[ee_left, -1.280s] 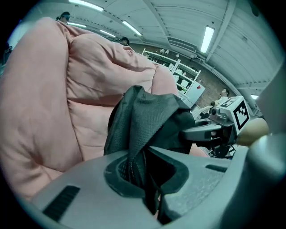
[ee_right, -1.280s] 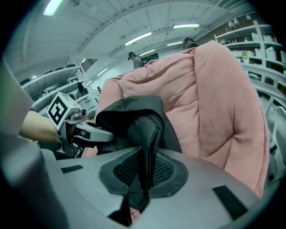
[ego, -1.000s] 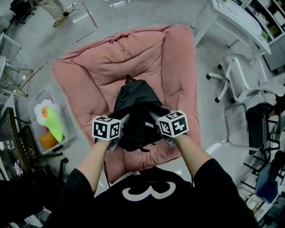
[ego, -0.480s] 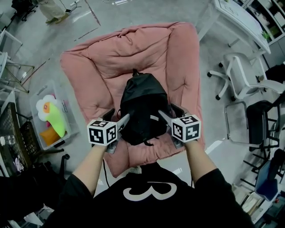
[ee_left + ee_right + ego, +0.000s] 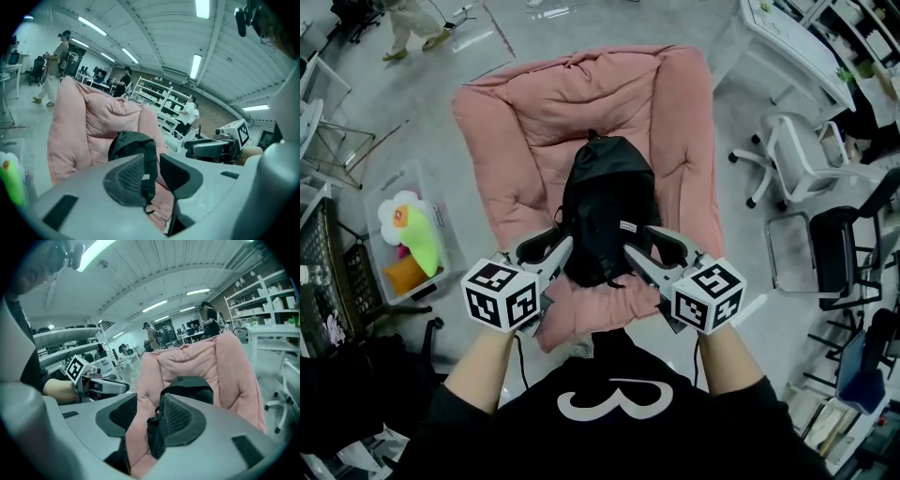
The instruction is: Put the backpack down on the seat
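Backpack (image 5: pixel 605 211) rests on the pink seat (image 5: pixel 534 122); my left gripper (image 5: pixel 561 241) and right gripper (image 5: pixel 637 241) flank it, jaws closing on nothing.

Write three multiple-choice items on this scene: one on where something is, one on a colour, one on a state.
1. Where is the backpack?
A. On the floor
B. On the seat
C. On a white desk

2. What colour is the seat?
A. Pink
B. Green
C. Grey

3. How does the backpack stand?
A. Upside down
B. Flat on its side
C. Upright, top up

Answers:
1 B: in the head view the seat's padding shows all round the backpack.
2 A: the padding is pink in all three views.
3 C: both gripper views show the backpack's rounded top uppermost.
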Available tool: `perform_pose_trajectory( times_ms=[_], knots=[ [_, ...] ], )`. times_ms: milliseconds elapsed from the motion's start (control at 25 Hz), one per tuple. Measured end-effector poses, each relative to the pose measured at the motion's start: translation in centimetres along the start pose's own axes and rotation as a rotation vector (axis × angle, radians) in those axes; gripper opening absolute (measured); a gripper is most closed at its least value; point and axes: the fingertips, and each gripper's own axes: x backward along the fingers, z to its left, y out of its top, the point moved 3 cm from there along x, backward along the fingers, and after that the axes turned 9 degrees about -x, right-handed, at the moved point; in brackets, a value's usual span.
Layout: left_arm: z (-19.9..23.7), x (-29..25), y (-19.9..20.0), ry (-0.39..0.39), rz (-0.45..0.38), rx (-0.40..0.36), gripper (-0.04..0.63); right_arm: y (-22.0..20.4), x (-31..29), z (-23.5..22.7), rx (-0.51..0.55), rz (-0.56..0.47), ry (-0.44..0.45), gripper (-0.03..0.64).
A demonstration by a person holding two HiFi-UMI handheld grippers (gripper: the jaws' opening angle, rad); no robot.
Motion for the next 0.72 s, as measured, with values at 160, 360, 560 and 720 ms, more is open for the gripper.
perform_pose_trajectory(
  times_ms=[160, 360, 560, 720],
  knots=[
    [-4.3, 4.6, 1.9, -0.07, -0.104, -0.033, 0.014, 0.7, 3.5, 4.8, 0.022, -0.145, 0.046, 0.054],
    [-9.7, 10.1, 2.6, -0.159, -0.207, -0.057, 0.006, 0.1, 7.4, 9.9, -0.025, -0.229, 0.112, 0.004],
    [-13.9, 15.0, 3.1, -0.209, -0.253, -0.124, 0.006, -0.6, 10.8, 14.6, -0.02, -0.258, 0.132, 0.003],
    [-16.0, 17.2, 3.0, -0.194, -0.259, -0.168, 0.006, -0.9, 12.7, 17.4, 0.038, -0.268, 0.131, 0.003]
  ],
)
